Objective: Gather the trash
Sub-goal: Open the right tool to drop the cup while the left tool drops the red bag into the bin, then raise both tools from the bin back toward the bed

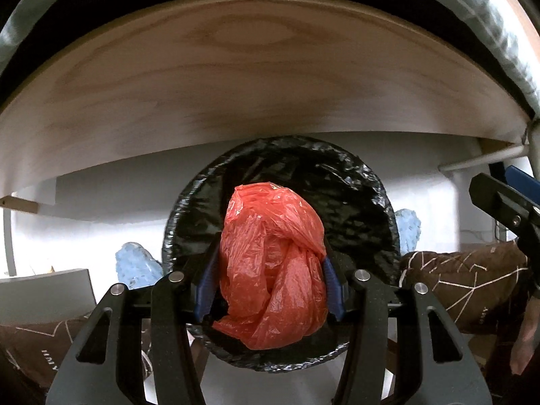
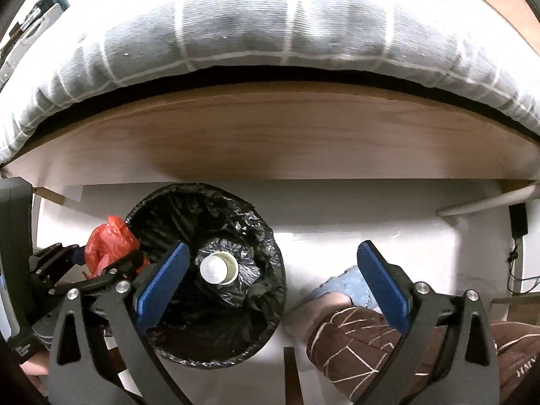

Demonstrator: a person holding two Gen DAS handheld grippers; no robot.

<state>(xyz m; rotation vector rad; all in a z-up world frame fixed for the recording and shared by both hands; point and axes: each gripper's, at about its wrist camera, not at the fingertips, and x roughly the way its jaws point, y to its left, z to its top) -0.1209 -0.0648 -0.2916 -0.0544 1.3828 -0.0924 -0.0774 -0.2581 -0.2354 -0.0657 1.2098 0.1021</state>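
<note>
My left gripper (image 1: 270,280) is shut on a crumpled red plastic bag (image 1: 273,266) and holds it over the open mouth of a round bin lined with a black bag (image 1: 357,182). In the right wrist view the red bag (image 2: 108,239) sits at the bin's left rim (image 2: 266,233), held by the left gripper (image 2: 104,256). A white paper cup (image 2: 218,267) lies at the bottom of the bin. My right gripper (image 2: 273,283) is open and empty, its left finger over the bin and its right finger over the floor.
A wooden bed frame board (image 1: 236,77) with a grey-white checked mattress (image 2: 236,27) runs across above the bin. The person's legs in brown patterned trousers (image 2: 364,344) and blue slippers (image 1: 135,263) stand beside the bin on a white floor (image 2: 337,246).
</note>
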